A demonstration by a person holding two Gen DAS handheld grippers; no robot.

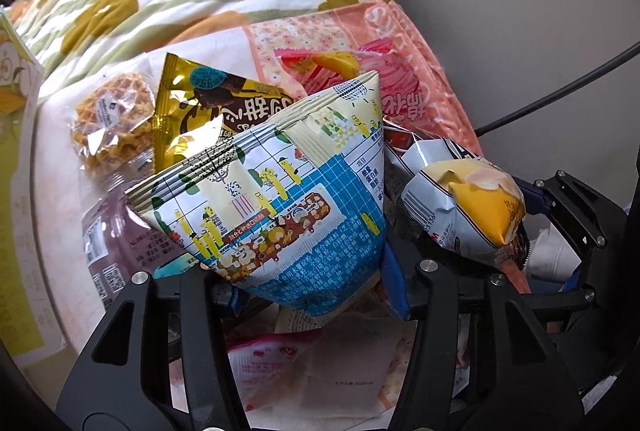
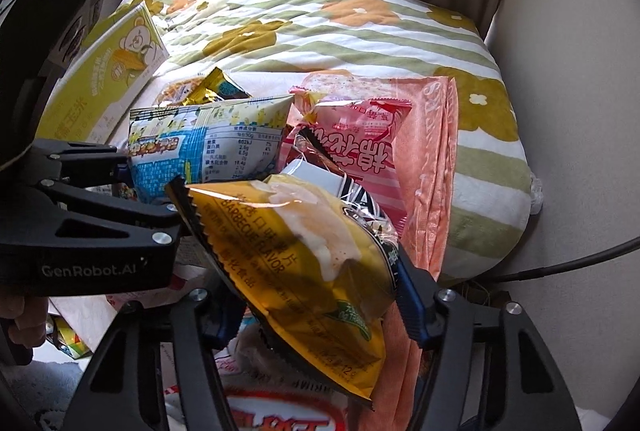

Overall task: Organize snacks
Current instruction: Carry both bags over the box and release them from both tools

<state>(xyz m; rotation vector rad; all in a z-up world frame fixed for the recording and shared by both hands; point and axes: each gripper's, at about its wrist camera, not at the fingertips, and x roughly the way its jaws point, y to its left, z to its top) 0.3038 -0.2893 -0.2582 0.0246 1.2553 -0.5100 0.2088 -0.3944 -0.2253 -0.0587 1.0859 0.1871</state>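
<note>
My left gripper (image 1: 316, 295) is shut on a white and blue snack bag (image 1: 280, 199) with yellow cartoon figures, held up above the pile; it also shows in the right wrist view (image 2: 208, 147). My right gripper (image 2: 320, 315) is shut on a yellow barbecue chip bag (image 2: 288, 255), which appears at the right of the left wrist view (image 1: 472, 207). Behind them lie a gold chocolate bag (image 1: 200, 111), a clear pack of yellow crisps (image 1: 112, 119), a pink cotton-candy bag (image 2: 360, 147) and a purple jar (image 1: 116, 239).
A flower-patterned quilt (image 2: 340, 31) covers the bed behind the pile. A pink towel (image 2: 432, 167) lies under the snacks. A yellow corn box (image 2: 108, 79) stands at the left. A black cable (image 2: 580, 263) runs along the wall on the right. More packets lie below (image 2: 280, 407).
</note>
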